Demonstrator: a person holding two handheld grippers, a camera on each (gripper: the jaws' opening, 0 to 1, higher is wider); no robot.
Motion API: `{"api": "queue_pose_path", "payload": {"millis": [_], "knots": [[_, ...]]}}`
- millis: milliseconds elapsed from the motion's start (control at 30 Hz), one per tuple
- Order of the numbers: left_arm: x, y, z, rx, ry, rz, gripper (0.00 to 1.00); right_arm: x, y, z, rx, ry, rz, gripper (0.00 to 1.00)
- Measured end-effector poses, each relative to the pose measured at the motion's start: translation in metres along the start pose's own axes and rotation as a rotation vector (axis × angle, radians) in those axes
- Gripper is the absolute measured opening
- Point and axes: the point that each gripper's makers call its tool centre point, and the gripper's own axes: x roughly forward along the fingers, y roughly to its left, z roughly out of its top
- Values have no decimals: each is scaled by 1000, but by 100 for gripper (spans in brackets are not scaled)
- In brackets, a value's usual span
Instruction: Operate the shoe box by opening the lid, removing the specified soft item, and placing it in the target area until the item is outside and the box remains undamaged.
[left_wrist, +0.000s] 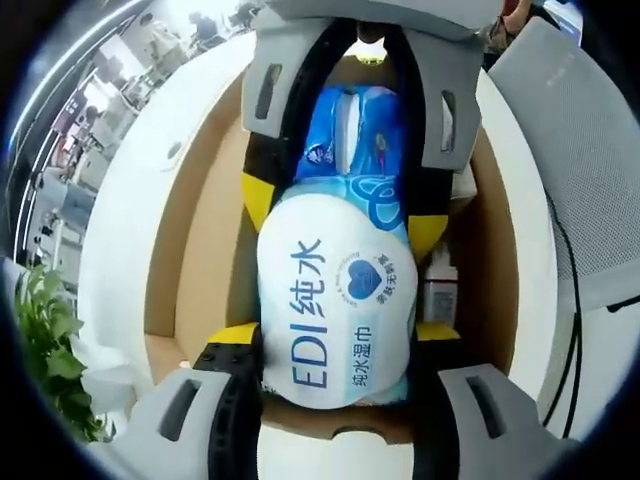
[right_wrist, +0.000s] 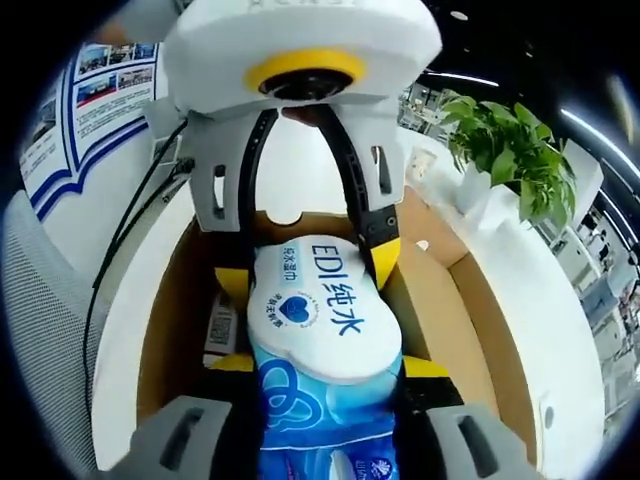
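The wipes pack (left_wrist: 335, 300) was held over the open cardboard box (left_wrist: 200, 250), pinched at opposite ends by the left gripper (left_wrist: 335, 345) and right gripper (right_wrist: 325, 375). It was judged light, soft and slippery, best gripped across its ends. A small carton (left_wrist: 438, 290) was seen inside the box.

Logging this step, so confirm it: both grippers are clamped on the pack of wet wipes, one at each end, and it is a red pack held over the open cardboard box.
Not quite: the pack of wet wipes is blue and white, not red, as the left gripper view shows. The rest holds: the left gripper and right gripper clamp it from opposite ends over the open cardboard box.
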Motion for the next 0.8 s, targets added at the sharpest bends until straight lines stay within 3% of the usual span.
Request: {"api": "queue_pose_path", "payload": {"millis": [400, 800], "knots": [[-5, 2, 5, -2, -20, -3, 56, -9, -2, 4, -19, 18, -2, 46], [-23, 2, 18, 13, -18, 14, 56, -27, -4, 14, -29, 0, -15, 45]]}}
